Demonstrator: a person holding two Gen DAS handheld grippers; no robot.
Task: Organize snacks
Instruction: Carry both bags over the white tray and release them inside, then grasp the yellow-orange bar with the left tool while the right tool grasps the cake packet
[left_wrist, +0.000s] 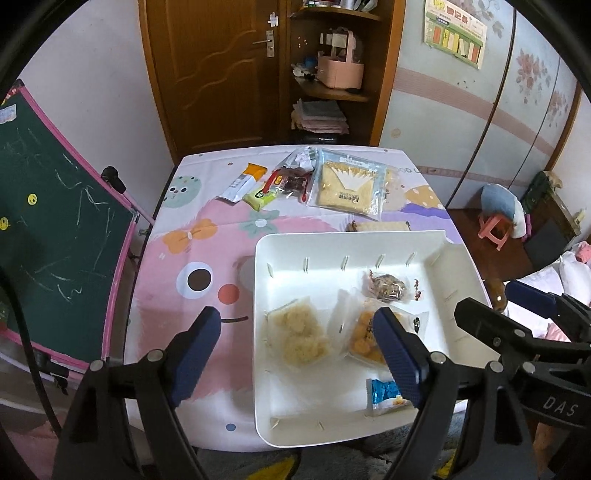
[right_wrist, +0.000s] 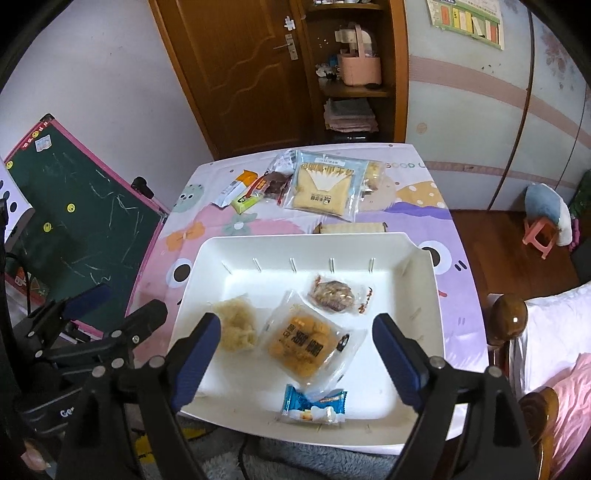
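Both tongs (left_wrist: 295, 347) (right_wrist: 295, 347) spread open, empty, above white tray (right_wrist: 424, 332), blue packet (right_wrist: 314, 404) lengthwise along near rim

A wooden door (left_wrist: 218, 70) stands beside shelves (left_wrist: 332, 92); chalkboard (left_wrist: 55, 229) leans left.

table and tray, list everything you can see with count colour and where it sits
white plastic tray: 1, white, near end of table
pale crumbly snack bag: 1, clear and beige, tray left
orange pastry packet: 1, clear and orange, tray middle
brown nut cake packet: 1, clear and brown, tray far right
blue candy wrapper: 1, blue and white, tray near edge
toast bread bag: 1, light blue and yellow, far end of table
green snack bar: 1, green, far left
orange and white sachet: 1, far left
cartoon tablecloth: 1, pink and purple
left gripper: 1, black and blue, open
right gripper: 1, black and blue, open
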